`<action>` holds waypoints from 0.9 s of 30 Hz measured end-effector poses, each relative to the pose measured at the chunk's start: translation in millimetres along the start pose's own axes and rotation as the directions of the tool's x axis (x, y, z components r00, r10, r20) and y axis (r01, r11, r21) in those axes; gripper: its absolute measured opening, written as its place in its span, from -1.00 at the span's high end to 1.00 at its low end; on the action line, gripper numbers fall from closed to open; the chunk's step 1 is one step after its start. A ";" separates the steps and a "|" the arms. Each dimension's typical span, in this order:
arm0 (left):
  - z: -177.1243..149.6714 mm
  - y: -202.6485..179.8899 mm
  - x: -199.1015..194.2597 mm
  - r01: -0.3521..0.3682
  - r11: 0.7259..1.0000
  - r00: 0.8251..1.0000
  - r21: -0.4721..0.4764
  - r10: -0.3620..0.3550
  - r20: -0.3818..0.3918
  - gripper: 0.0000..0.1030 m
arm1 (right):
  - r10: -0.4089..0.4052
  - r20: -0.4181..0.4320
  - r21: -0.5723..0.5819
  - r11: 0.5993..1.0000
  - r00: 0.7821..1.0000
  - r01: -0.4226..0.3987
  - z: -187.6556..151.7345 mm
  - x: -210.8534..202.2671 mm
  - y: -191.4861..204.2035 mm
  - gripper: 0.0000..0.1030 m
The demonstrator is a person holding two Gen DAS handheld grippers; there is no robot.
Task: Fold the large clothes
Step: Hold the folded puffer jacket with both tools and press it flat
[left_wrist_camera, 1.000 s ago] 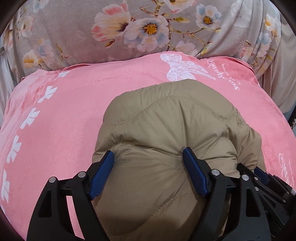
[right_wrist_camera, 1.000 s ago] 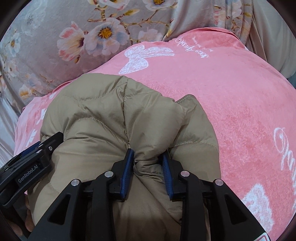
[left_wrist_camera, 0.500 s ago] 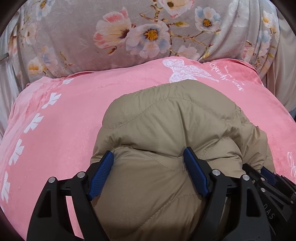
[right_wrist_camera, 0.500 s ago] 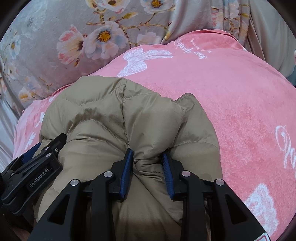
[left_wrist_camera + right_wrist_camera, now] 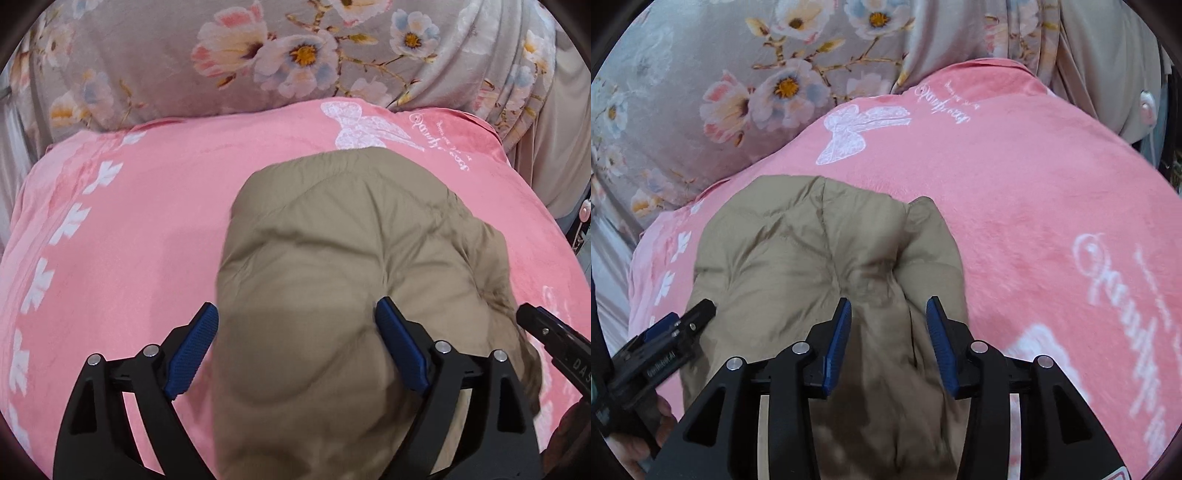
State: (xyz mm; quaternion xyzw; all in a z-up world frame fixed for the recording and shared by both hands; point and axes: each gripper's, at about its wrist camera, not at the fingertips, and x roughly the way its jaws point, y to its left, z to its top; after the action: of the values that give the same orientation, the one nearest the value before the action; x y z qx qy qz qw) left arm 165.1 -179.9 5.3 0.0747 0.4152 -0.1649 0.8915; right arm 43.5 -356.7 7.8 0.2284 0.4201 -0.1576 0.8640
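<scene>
A tan puffer jacket lies folded into a puffy bundle on a pink blanket. My left gripper straddles the bundle's near end; its jaws are opening wide, and the blue pads stand at the jacket's sides without squeezing it. In the right wrist view the jacket shows a bunched ridge between the fingers of my right gripper. Those jaws are opening too, and the pads have come off the ridge. The left gripper's black body shows at lower left, with a hand behind it.
The pink blanket carries white butterfly and script prints and spreads around the jacket. Behind it rises grey floral bedding. Plain beige cloth hangs at the far right, beyond the blanket's edge.
Both pairs of jaws have widened. The right gripper has let go of the pinched jacket ridge. Both grippers have drawn back from the jacket, which now looks smaller and further off.
</scene>
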 end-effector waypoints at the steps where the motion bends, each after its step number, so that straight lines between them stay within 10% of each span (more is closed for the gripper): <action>1: -3.3 4.0 -7.8 0.004 1.000 1.000 -0.014 -0.004 -0.014 -0.64 | 0.001 -0.008 -0.015 1.000 1.000 -0.001 -5.0 -6.2 1.7 0.17; 7: -31.7 6.3 -35.4 0.039 0.999 0.997 -0.006 -0.040 -0.066 -0.64 | -0.085 -0.020 -0.157 0.984 0.996 0.081 -50.5 -22.9 21.9 0.24; 27: -63.4 6.8 -11.6 0.036 0.999 0.996 0.027 -0.034 -0.085 -0.91 | 0.008 -0.043 -0.051 0.999 0.999 -0.010 -73.1 9.1 -3.0 0.20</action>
State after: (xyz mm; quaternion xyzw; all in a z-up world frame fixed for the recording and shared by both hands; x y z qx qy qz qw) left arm 115.2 -153.7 -26.8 0.0869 0.4516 -0.1831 0.8689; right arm -0.3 -321.4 -39.8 0.2115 0.4413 -0.1380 0.8611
